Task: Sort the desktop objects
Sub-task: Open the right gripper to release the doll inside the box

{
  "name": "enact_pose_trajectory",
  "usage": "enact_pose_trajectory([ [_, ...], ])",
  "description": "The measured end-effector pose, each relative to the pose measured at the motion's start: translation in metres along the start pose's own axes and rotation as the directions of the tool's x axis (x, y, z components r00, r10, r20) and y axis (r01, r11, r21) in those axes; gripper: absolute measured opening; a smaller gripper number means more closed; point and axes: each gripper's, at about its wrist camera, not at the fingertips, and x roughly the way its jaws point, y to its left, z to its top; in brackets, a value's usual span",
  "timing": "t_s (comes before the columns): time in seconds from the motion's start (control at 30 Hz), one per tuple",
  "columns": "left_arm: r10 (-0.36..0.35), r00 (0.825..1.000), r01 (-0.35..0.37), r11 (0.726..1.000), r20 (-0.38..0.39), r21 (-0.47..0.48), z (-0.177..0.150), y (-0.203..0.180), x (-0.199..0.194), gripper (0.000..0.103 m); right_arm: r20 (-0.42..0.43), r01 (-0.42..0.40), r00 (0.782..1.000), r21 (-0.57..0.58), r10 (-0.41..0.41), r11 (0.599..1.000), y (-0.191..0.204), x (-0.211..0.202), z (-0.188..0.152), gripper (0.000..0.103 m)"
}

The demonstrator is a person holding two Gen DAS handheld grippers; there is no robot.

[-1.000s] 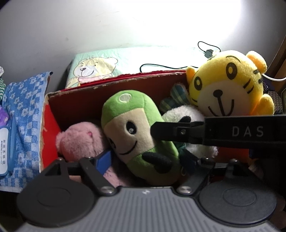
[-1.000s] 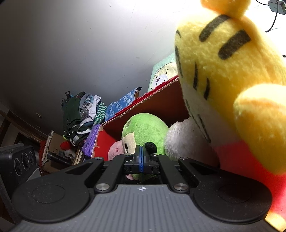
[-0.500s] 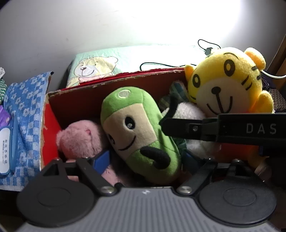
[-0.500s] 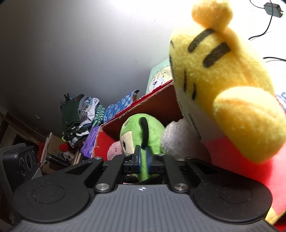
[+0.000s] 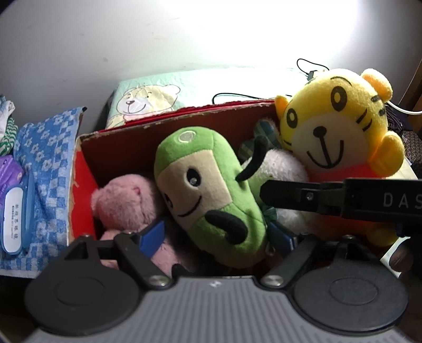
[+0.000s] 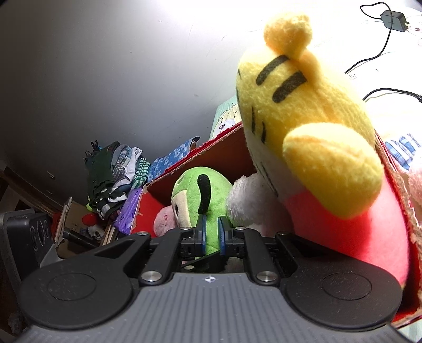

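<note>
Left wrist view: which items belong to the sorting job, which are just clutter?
Job: red box; green plush; pink plush; yellow tiger plush; white plush.
Clutter: blue checked towel; bear-print pillow; black cable.

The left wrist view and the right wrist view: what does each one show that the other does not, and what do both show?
Only the left wrist view shows the yellow tiger plush's face, the teddy-bear print blanket, the white-labelled case on the blue towel, and the right gripper reaching in from the right side.

Only the right wrist view shows the pile of folded clothes, the black charger and the dark speaker-like box.

Both show the red cardboard box, the green plush, the pink plush and the white plush.
</note>
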Motion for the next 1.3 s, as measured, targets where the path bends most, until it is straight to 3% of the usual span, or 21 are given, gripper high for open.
enact_pose_trajectory([
  [0.6, 0.049, 0.999, -0.049, 0.998, 0.018, 0.029, -0.008, -0.005, -0.006, 0.090, 0.019, 0.038, 0.999, -0.033, -0.038, 0.999, 0.003, -0.006, -0.006, 0.012],
  [1.3, 0.151, 0.988, -0.151, 0.988, 0.029, -0.005, -0.024, -0.017, -0.035, 0.090, 0.067, -0.006, 0.998, -0.061, 0.010, 0.998, 0.012, -0.043, -0.020, 0.014],
])
